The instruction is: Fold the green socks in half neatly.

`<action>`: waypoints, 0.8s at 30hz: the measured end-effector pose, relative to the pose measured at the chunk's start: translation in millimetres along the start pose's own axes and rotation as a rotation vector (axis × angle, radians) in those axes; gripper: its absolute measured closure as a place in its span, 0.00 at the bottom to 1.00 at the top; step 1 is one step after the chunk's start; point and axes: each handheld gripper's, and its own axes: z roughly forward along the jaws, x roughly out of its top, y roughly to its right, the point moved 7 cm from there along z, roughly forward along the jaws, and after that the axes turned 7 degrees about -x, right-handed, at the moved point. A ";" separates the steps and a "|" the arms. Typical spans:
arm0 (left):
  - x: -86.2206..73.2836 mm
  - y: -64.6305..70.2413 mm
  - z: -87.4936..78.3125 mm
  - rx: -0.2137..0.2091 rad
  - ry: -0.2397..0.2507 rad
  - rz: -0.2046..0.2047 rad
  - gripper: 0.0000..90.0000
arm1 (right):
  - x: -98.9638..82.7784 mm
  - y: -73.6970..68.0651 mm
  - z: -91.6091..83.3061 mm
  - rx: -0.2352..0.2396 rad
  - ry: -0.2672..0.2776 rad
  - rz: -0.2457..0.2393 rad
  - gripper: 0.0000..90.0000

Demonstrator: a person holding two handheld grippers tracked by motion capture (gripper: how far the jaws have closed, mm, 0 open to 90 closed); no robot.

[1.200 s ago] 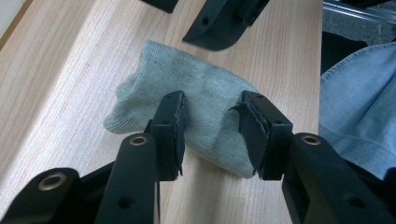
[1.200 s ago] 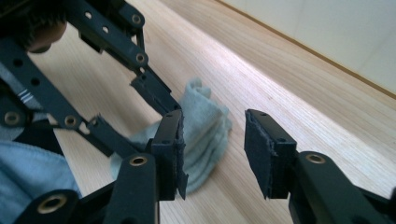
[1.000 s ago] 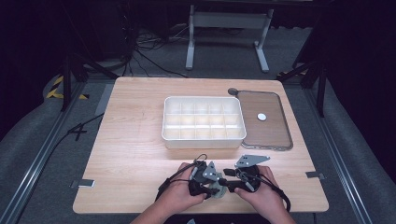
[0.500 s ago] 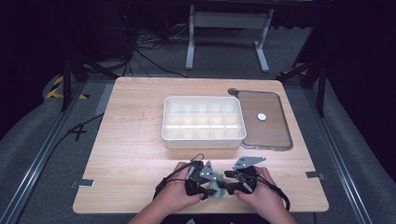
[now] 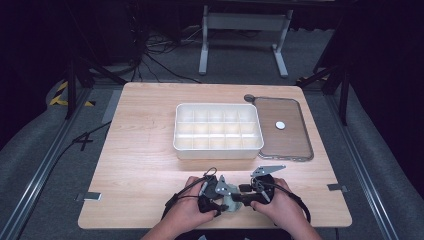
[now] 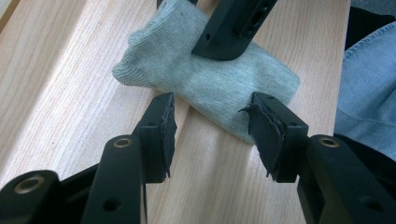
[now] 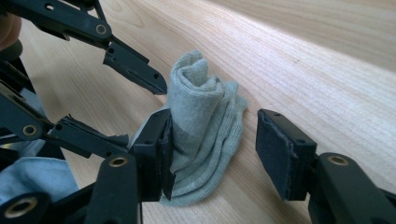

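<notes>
1. The sock (image 6: 205, 79), grey and partly rolled, lies on the table (image 5: 140, 160) at the lower middle of the high view, between both hands.
2. The left gripper (image 6: 212, 133) has just been opening its jaws; they stand released, the sock's edge just ahead of them, unpressed.
3. The right gripper (image 7: 215, 140) has likewise just spread; the sock sits between its jaws, one pad touching, not clamped.
4. Both grips are let go, so the fold is probably set.
5. The empty box (image 5: 218, 131) waits above, a lid (image 5: 283, 129) beside it.

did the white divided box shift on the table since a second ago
No. The white divided box sits just left of the brown tray, same as before.
</notes>
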 end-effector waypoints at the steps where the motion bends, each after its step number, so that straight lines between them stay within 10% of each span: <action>1: -0.1 0.0 0.1 0.000 0.002 0.000 0.57 | 0.0 0.2 0.5 0.003 0.000 0.003 0.53; 9: -0.4 0.4 0.2 -0.005 0.008 -0.001 0.58 | 0.0 -4.3 1.1 0.081 -0.005 0.023 0.71; 24: 0.3 -11.1 -25.2 -0.026 0.136 -0.052 0.59 | 11.1 -9.0 -14.7 0.032 0.026 -0.062 0.84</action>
